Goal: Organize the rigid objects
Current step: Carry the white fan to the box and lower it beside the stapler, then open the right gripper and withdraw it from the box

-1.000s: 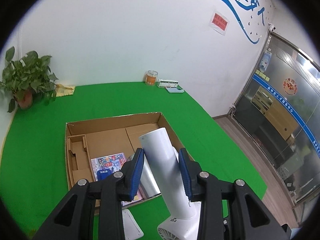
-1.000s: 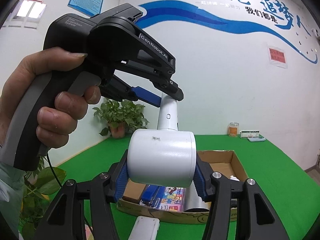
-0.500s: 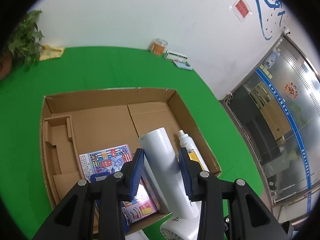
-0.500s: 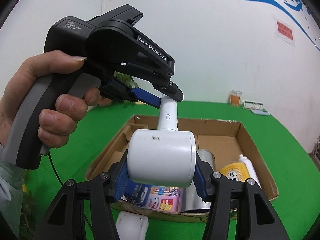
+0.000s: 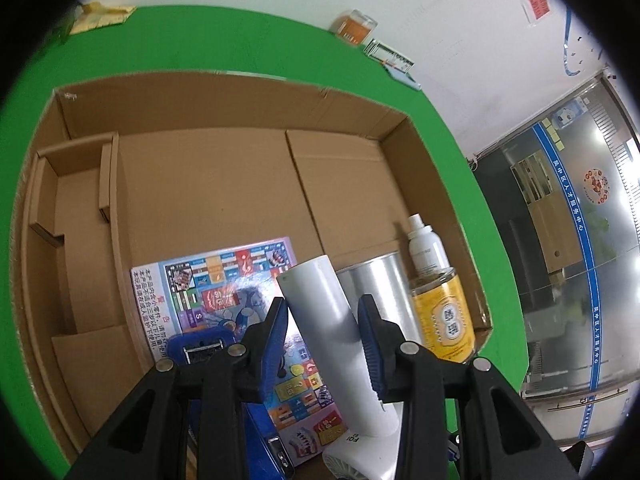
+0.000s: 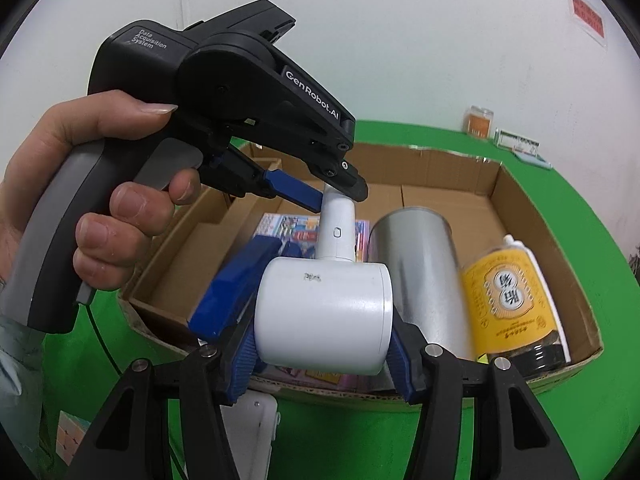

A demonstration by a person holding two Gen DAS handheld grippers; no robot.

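A white hair dryer is held by both grippers over the open cardboard box (image 5: 224, 104). My left gripper (image 5: 323, 322) is shut on its handle (image 5: 332, 320). My right gripper (image 6: 322, 350) is shut on its round barrel (image 6: 324, 316). In the right wrist view the left gripper (image 6: 336, 200) pinches the handle's top (image 6: 338, 228). Inside the box (image 6: 552, 240) lie a colourful printed box (image 5: 224, 280), a blue stapler (image 6: 236, 284), a silver can (image 6: 416, 264), a yellow-labelled bottle (image 6: 512, 300) and a white spray bottle (image 5: 426, 244).
The box stands on a green table (image 5: 240, 40). An orange jar (image 5: 354, 28) and a small flat box (image 5: 390, 54) stand by the far wall. A white object (image 6: 248, 428) lies on the table in front of the box. A colour cube (image 6: 70, 438) sits at the lower left.
Both grippers have carried the hair dryer forward and down over the box. The box's contents now fill much more of both views. The grip on the dryer is unchanged.
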